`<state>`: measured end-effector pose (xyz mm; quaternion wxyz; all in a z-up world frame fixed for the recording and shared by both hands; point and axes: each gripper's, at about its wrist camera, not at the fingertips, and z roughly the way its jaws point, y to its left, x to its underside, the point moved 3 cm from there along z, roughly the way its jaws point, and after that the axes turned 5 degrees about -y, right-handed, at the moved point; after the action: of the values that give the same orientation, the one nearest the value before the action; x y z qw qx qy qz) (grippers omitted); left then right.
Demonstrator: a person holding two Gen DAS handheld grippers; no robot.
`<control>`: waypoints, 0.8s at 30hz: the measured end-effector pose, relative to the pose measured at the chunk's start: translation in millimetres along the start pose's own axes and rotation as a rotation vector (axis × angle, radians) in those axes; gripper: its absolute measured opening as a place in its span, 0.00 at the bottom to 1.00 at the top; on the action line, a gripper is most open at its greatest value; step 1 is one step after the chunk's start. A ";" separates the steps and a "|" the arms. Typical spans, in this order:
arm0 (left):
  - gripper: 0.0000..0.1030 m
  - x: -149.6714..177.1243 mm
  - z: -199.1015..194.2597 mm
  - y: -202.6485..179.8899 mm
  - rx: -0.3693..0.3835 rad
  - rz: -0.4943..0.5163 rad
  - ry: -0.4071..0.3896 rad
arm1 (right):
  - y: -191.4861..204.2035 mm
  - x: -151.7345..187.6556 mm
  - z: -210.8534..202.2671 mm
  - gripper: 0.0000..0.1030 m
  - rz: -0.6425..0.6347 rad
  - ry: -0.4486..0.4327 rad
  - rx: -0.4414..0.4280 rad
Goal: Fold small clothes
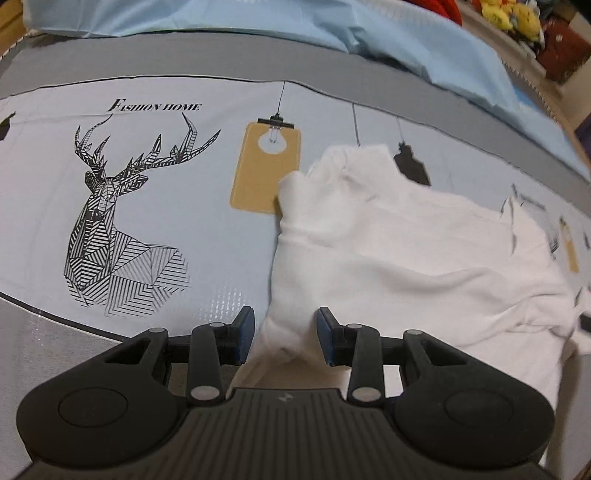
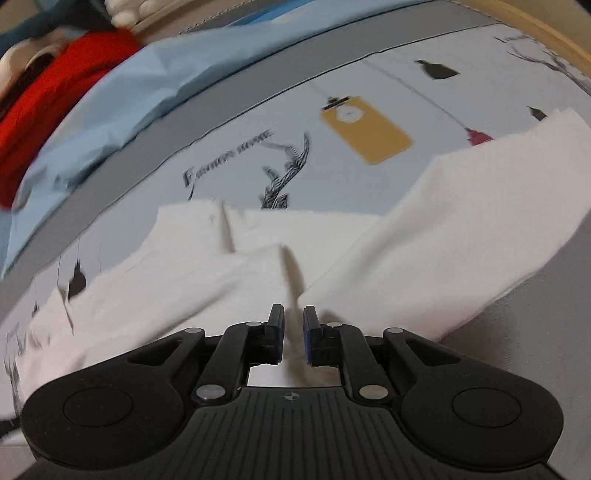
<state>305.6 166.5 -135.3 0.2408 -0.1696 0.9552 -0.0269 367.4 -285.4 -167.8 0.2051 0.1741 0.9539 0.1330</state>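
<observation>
A: Where did the small white cotton garment (image 1: 388, 251) lie?

B: It was spread, rumpled, on the pale grey-blue printed bedsheet (image 1: 207, 236), right of the black line-drawn stag's head (image 1: 118, 221) and touching the edge of the mustard-yellow tag print (image 1: 258, 170). A crumpled light blue cloth (image 1: 258, 18) lay farther back, across the grey border.

A: And the left gripper (image 1: 285, 334)?

B: Its black jaws with blue pads stood partly apart, a bunched corner of the white fabric between them. I could not tell whether the pads (image 1: 246, 332) pressed on it.

A: The right gripper (image 2: 293, 334)?

B: Nearly closed, with only a narrow slot left. A raised fold of the same garment (image 2: 207, 288) ran into that slot and looked pinched. A red fabric item (image 2: 55, 81) sat blurred at the far left.
</observation>
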 end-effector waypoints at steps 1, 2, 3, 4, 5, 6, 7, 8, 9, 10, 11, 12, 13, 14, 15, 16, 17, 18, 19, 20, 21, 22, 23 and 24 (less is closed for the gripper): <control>0.39 -0.2 -0.2 0.7 0.001 -0.009 -0.002 | 2.2 -1.8 -4.8 0.12 -0.012 -0.025 -0.010; 0.39 -1.2 -1.4 2.1 0.003 -0.021 -0.007 | 5.7 -5.6 -10.4 0.13 -0.032 -0.057 -0.016; 0.39 -3.0 -3.6 2.9 0.004 -0.032 -0.015 | 8.2 -8.0 -14.6 0.17 -0.043 -0.078 -0.019; 0.39 -3.8 -5.6 3.0 0.006 -0.040 -0.026 | 10.1 -8.1 -16.7 0.20 -0.044 -0.090 -0.020; 0.39 -5.2 -6.7 2.5 0.006 -0.043 -0.033 | 11.0 -8.9 -17.4 0.21 -0.036 -0.094 -0.023; 0.39 -7.2 -7.4 1.6 0.008 -0.045 -0.041 | 11.6 -8.7 -17.2 0.23 -0.020 -0.086 -0.029; 0.39 -8.8 -7.9 0.7 0.013 -0.048 -0.056 | 12.2 -7.9 -16.9 0.23 -0.007 -0.079 -0.034; 0.39 -11.6 -8.4 -0.6 0.018 -0.050 -0.076 | 13.7 -7.2 -16.8 0.23 0.004 -0.073 -0.038; 0.39 -15.0 -8.3 -2.0 0.022 -0.051 -0.096 | 14.1 -5.9 -17.9 0.23 0.010 -0.068 -0.043; 0.39 -18.9 -7.6 -3.5 0.026 -0.052 -0.120 | 17.4 -5.3 -17.6 0.23 0.012 -0.065 -0.050; 0.41 -23.2 -6.1 -4.8 0.030 -0.052 -0.144 | 20.8 -4.6 -19.4 0.23 0.004 -0.065 -0.062; 0.43 -27.1 -3.2 -5.8 0.032 -0.052 -0.164 | 28.0 -3.7 -17.0 0.23 -0.010 -0.068 -0.070; 0.43 -30.4 0.9 -6.3 0.030 -0.054 -0.174 | 30.9 -2.6 -18.6 0.23 -0.023 -0.073 -0.073; 0.43 -33.4 6.6 -6.3 0.024 -0.062 -0.180 | 34.1 -1.8 -19.8 0.23 -0.037 -0.078 -0.075; 0.43 -36.1 12.4 -5.9 0.019 -0.073 -0.178 | 37.0 -1.2 -19.7 0.23 -0.046 -0.080 -0.076; 0.43 -38.5 19.4 -5.4 0.018 -0.087 -0.171 | 38.6 -0.6 -19.4 0.23 -0.047 -0.079 -0.078; 0.43 -40.4 24.8 -5.8 0.021 -0.093 -0.167 | 39.5 -0.4 -18.8 0.23 -0.044 -0.076 -0.079; 0.43 -42.0 29.4 -6.2 0.022 -0.091 -0.167 | 40.2 -0.2 -18.0 0.23 -0.043 -0.072 -0.079; 0.43 -43.7 33.5 -7.2 0.018 -0.085 -0.169 | 40.9 0.1 -17.6 0.23 -0.043 -0.069 -0.078; 0.43 -45.2 36.9 -7.9 0.013 -0.076 -0.174 | 41.6 0.6 -17.1 0.23 -0.047 -0.067 -0.077; 0.43 -45.5 39.6 -8.0 0.010 -0.067 -0.178 | 42.3 0.9 -16.4 0.23 -0.052 -0.065 -0.076; 0.43 -46.4 42.4 -8.6 0.006 -0.057 -0.179 | 42.9 1.1 -16.0 0.23 -0.057 -0.064 -0.075; 0.43 -46.1 45.0 -8.5 0.003 -0.049 -0.174 | 43.4 1.4 -16.0 0.23 -0.061 -0.063 -0.075; 0.41 -45.7 48.1 -8.6 0.002 -0.040 -0.162 | 44.1 1.5 -15.5 0.23 -0.065 -0.062 -0.073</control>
<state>368.6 175.3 -156.0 0.3170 -0.1901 0.9290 -0.0188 371.6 -247.9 -140.4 0.2451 0.1395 0.9467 0.1557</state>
